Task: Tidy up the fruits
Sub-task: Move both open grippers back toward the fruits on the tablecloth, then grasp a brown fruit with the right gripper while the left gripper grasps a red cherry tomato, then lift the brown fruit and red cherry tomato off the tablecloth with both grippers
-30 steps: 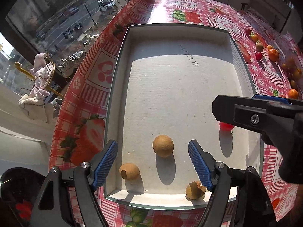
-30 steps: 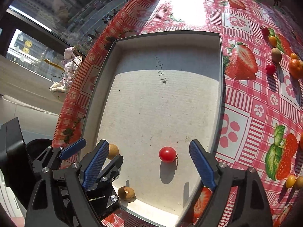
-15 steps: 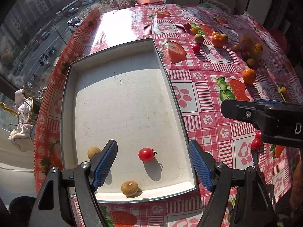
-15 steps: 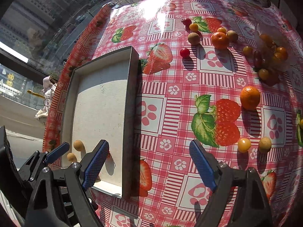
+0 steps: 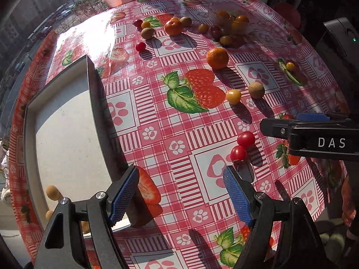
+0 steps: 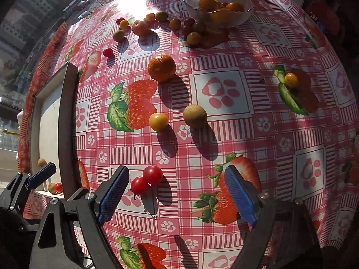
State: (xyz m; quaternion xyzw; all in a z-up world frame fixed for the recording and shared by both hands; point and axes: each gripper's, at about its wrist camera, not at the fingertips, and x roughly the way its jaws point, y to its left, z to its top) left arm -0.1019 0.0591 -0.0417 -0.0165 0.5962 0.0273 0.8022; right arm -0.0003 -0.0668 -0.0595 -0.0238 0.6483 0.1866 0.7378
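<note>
The right gripper (image 6: 177,195) has its blue fingers (image 6: 113,194) spread wide with nothing between them, hovering just over the desk (image 6: 246,134), and the left gripper (image 5: 179,192) is likewise wide open and empty beside the tray (image 5: 96,103). Closest to the right gripper's left finger lie two cherry tomatoes (image 6: 147,179), touching each other. They look light, smooth and thin-skinned, likely to roll or burst, so a gentle squeeze across the round middle of one at a time seems safest. Farther out sit a yellow fruit (image 6: 158,121), a tan longan (image 6: 194,115) and a mandarin (image 6: 161,67). Half a second ago both cameras faced the tray more squarely; now they have swung right toward the scattered fruit, and the tray with its few fruits sits at the left edge.
</note>
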